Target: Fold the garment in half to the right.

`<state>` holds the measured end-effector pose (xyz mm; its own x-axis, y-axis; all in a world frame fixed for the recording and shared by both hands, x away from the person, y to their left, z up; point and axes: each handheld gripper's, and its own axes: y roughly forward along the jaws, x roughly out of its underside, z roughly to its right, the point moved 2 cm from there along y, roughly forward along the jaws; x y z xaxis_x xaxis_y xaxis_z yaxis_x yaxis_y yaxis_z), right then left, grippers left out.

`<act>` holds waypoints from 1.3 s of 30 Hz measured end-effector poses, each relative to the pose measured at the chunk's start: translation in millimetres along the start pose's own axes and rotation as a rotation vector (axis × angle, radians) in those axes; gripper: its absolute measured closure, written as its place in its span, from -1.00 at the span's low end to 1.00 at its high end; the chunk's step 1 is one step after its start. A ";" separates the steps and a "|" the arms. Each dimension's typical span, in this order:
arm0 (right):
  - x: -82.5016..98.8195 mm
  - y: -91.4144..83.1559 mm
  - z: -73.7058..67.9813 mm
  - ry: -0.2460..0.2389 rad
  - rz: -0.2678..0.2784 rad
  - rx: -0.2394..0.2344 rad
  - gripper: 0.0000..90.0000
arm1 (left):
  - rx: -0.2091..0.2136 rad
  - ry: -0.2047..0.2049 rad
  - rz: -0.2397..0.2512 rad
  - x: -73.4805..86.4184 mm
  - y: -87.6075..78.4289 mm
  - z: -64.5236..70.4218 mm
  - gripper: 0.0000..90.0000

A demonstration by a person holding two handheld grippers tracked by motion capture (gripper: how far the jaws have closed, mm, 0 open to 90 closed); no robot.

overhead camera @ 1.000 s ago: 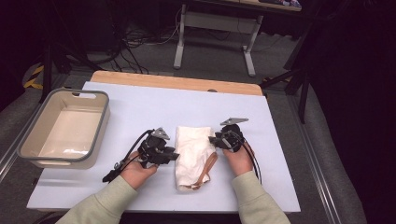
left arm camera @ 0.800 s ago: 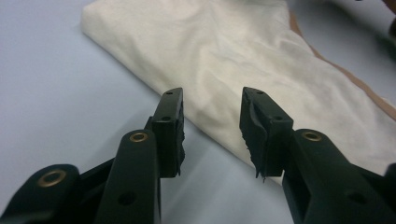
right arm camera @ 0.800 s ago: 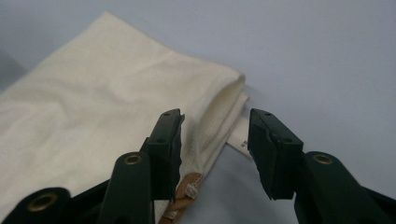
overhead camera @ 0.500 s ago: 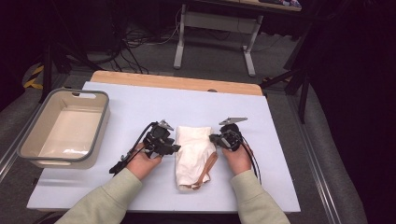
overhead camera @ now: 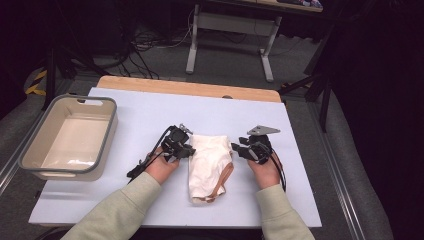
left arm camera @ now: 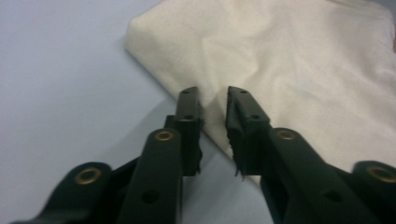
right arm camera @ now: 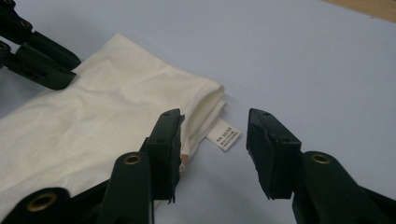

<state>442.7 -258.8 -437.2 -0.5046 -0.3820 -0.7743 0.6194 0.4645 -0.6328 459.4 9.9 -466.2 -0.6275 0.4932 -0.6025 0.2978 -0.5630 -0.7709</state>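
A folded cream cloth bag (overhead camera: 207,162) with a brown strap (overhead camera: 223,181) lies on the white table between my hands. My left gripper (overhead camera: 188,149) is at the bag's left edge. In the left gripper view its jaws (left arm camera: 213,93) stand nearly together, with a ridge of the cloth (left arm camera: 280,60) pinched between the tips. My right gripper (overhead camera: 237,149) is at the bag's right edge, open. In the right gripper view it (right arm camera: 215,116) straddles the folded corner (right arm camera: 205,100) and a small white label (right arm camera: 224,134) without touching them. The left gripper's fingers (right arm camera: 35,58) show beyond the cloth.
A white tub with a grey rim (overhead camera: 30,162) stands at the table's left side. A wooden strip (overhead camera: 190,89) runs along the far edge. Beyond it are a desk frame (overhead camera: 227,25) and cables on the floor. Bare table (overhead camera: 150,110) lies behind the bag.
My left gripper has slid right, from beside the bag onto its left edge, and its jaws have closed in. The right gripper has hardly moved.
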 end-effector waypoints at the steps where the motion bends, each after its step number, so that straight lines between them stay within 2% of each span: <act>1: 1.8 -4.7 2.8 0.008 0.009 -0.001 0.20 | 0.008 -0.001 -0.002 -0.3 0.3 -0.2 0.82; 2: 3.3 -7.1 4.6 0.014 0.012 -0.001 0.19 | 0.011 -0.006 -0.004 -0.5 0.6 0.4 0.88; 6: 15.9 -12.8 17.9 0.049 0.023 -0.002 0.16 | -0.002 0.023 -0.004 -2.4 -0.9 0.5 0.96; 9: 24.1 -10.4 25.1 0.071 0.037 -0.008 0.06 | -0.015 0.031 -0.006 -6.4 -6.8 -8.2 0.99; 11: 27.0 -7.7 27.3 0.058 0.051 -0.003 -0.03 | -0.027 0.030 -0.005 -9.1 -10.5 -14.8 1.00; 15: 31.7 -3.8 31.2 0.087 0.090 -0.028 -0.20 | -0.054 0.042 -0.021 -11.6 -14.8 -21.8 1.00; 17: 33.3 -2.7 31.9 0.083 0.097 -0.010 -0.27 | -0.073 0.055 -0.022 -11.8 -17.9 -26.2 1.00; 20: 35.7 -1.5 33.1 0.098 0.117 -0.023 -0.29 | -0.093 0.039 -0.024 -9.4 -21.3 -36.7 1.00; 23: 36.3 -1.5 32.5 0.090 0.132 -0.020 -0.34 | -0.097 0.019 -0.031 -7.4 -23.9 -44.1 1.00; 27: 36.1 -1.3 30.9 0.070 0.145 -0.016 -0.51 | -0.107 0.033 -0.034 -6.5 -27.5 -45.4 1.00; 34: 33.9 -1.3 29.5 0.061 0.188 -0.059 -0.85 | -0.105 0.025 -0.038 -6.8 -23.3 -48.4 0.99; 37: 33.0 -1.0 28.0 0.052 0.200 -0.081 -0.91 | -0.074 0.032 -0.019 -7.6 -27.8 -47.5 0.92; 39: 32.3 -0.7 26.2 0.044 0.202 -0.088 -0.92 | -0.058 0.035 0.020 -10.0 -32.7 -46.5 0.56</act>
<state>441.8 -292.4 -461.8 -0.4023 -0.2402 -0.8834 0.6567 0.5966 -0.4613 489.4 54.2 -444.6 -0.5958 0.5058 -0.6238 0.3516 -0.5341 -0.7689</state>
